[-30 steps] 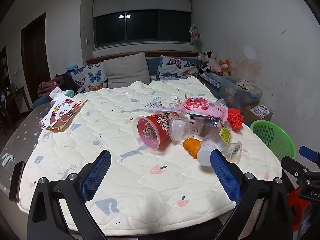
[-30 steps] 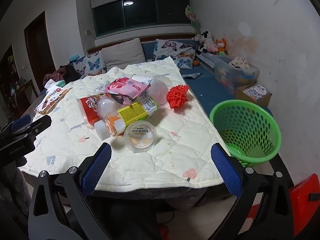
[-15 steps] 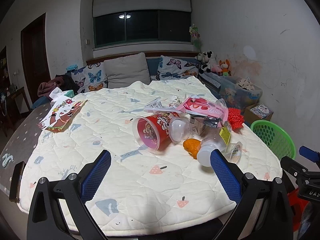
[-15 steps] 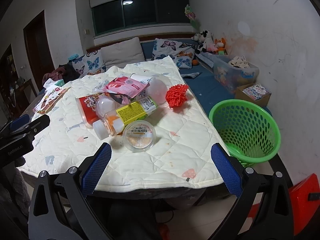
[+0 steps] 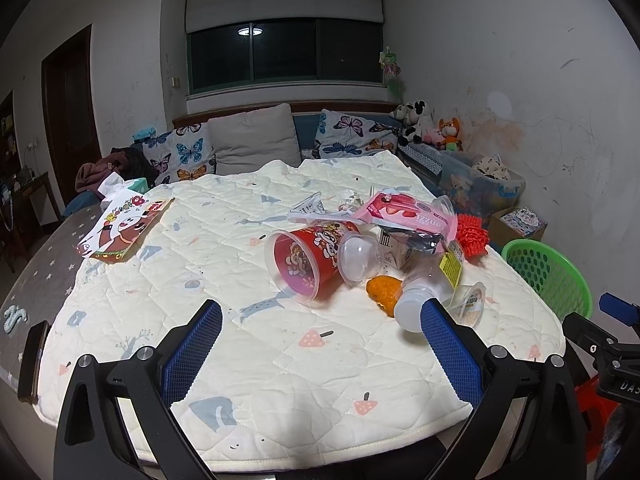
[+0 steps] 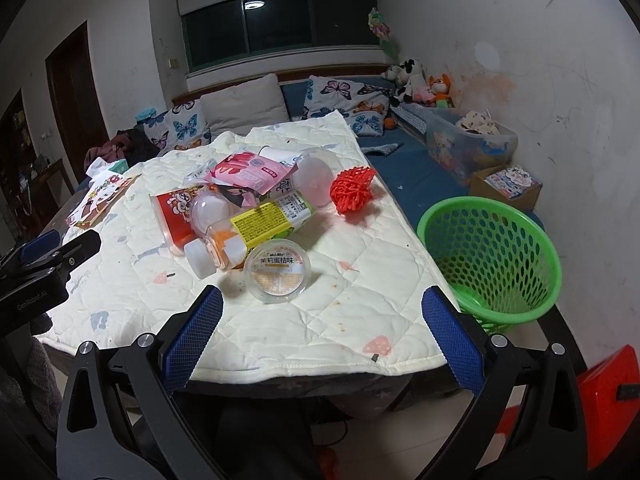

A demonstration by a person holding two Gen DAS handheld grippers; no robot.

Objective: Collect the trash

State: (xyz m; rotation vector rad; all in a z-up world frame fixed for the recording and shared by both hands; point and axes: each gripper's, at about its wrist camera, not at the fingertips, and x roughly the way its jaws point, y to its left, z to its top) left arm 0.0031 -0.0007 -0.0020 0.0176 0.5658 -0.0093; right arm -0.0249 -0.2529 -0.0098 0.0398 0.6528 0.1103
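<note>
A heap of trash lies on the quilted table: a red cup on its side, a plastic bottle with a yellow label, a clear jelly cup, a pink wrapper and a red foam net. A green basket stands on the floor right of the table. My left gripper is open near the table's front edge, short of the red cup. My right gripper is open just in front of the jelly cup. Both hold nothing.
A flat picture box lies at the table's far left. A red stool stands on the floor at the right. A sofa with butterfly pillows and a storage bin line the back and right wall.
Both grippers have crept slightly forward toward the trash heap. Nothing was picked up and the jaws stay apart.
</note>
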